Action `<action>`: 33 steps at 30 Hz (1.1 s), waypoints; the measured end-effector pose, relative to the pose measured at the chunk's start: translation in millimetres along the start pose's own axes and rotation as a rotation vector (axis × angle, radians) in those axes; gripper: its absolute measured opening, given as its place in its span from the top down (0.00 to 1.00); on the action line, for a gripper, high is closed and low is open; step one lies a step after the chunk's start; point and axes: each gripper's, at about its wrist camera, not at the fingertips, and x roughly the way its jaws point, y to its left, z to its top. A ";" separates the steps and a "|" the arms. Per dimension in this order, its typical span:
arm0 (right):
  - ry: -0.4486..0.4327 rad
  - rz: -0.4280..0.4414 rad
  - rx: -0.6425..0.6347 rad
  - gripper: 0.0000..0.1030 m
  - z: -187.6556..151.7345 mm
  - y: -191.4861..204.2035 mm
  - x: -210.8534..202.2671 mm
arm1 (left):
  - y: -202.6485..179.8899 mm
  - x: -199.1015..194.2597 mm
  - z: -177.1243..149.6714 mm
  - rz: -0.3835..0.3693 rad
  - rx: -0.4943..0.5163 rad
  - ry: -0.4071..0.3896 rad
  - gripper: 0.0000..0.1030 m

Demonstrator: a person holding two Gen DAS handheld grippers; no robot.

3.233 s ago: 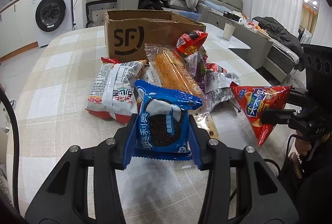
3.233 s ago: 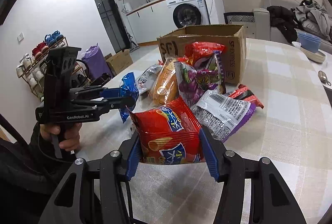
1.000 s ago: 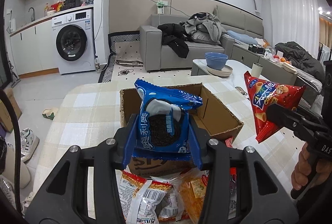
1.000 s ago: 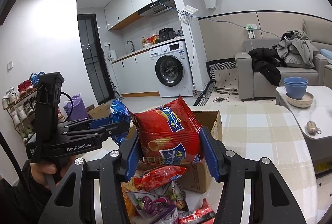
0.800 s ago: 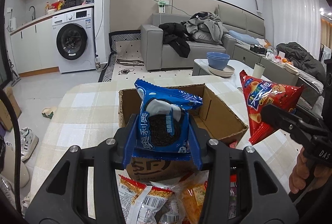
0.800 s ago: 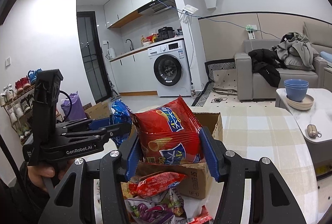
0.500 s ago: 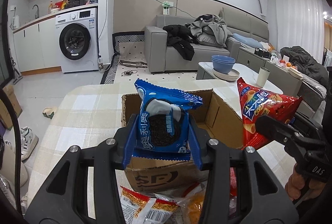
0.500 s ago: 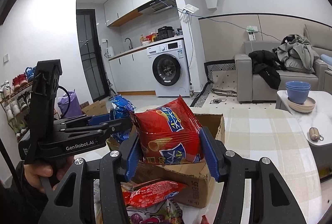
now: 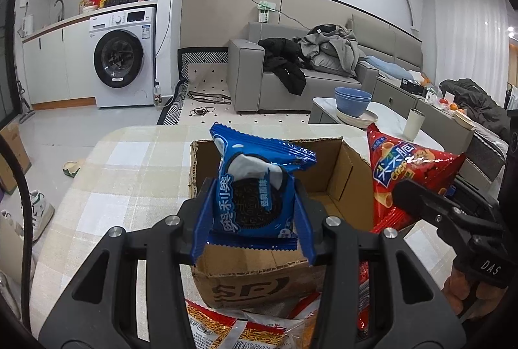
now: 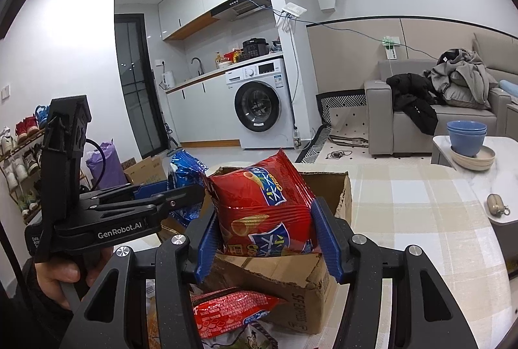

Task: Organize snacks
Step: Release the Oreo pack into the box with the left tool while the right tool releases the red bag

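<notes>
My left gripper [image 9: 252,219] is shut on a blue Oreo packet [image 9: 255,187], held upright above the near wall of an open cardboard box [image 9: 340,168]. My right gripper [image 10: 267,235] is shut on a red bag of corn snacks [image 10: 262,203], held over the same box [image 10: 343,187] beside the Oreo packet [image 10: 183,164]. In the left wrist view the red bag [image 9: 404,171] hangs at the box's right side. The right wrist view shows the left gripper [image 10: 181,192] at the left, with a hand under it.
Several loose snack packets [image 9: 226,329] lie on the checked tablecloth [image 9: 129,174] in front of the box, one of them a red packet [image 10: 233,307]. A side table with blue bowls [image 10: 466,135] stands to the right, with a sofa and a washing machine behind.
Both grippers have carried their packets from the snack pile up and forward to the box. Over the last second they have sunk slightly and moved closer over its opening.
</notes>
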 end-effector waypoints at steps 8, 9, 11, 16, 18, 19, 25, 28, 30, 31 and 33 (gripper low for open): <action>0.000 0.008 0.006 0.46 -1.0 -4.0 5.9 | -2.3 19.9 -6.2 0.006 -0.002 0.028 0.59; 0.001 0.008 0.007 0.46 -1.0 -4.0 7.2 | -3.4 22.6 -6.4 0.007 0.001 0.033 0.59; 0.008 0.005 0.003 0.46 -0.8 -3.2 11.3 | -2.8 25.8 -8.4 0.010 0.008 0.036 0.59; 0.013 -0.003 -0.011 0.46 -0.1 -1.1 15.0 | -4.0 33.8 -8.7 0.006 0.006 0.044 0.59; 0.016 0.000 -0.008 0.46 -0.8 -1.1 14.9 | -5.4 37.4 -10.0 0.007 0.006 0.050 0.59; 0.019 0.001 -0.010 0.45 0.2 0.3 15.6 | -5.8 40.1 -10.3 0.007 0.009 0.053 0.59; 0.034 -0.009 -0.038 0.38 -0.4 3.3 21.0 | -7.1 45.0 -12.6 0.009 0.023 0.060 0.59; 0.020 -0.019 -0.035 0.26 0.0 2.3 18.0 | -11.1 43.8 -11.1 0.012 0.027 0.059 0.59; 0.015 -0.017 -0.034 0.21 0.9 1.7 15.0 | -10.7 41.8 -10.9 0.005 0.033 0.056 0.58; 0.017 -0.022 -0.030 0.18 1.1 0.4 14.5 | -10.9 40.8 -10.8 0.007 0.037 0.053 0.55; 0.016 -0.031 -0.017 0.11 0.8 -3.1 12.7 | -11.4 36.7 -10.3 0.018 0.047 0.037 0.43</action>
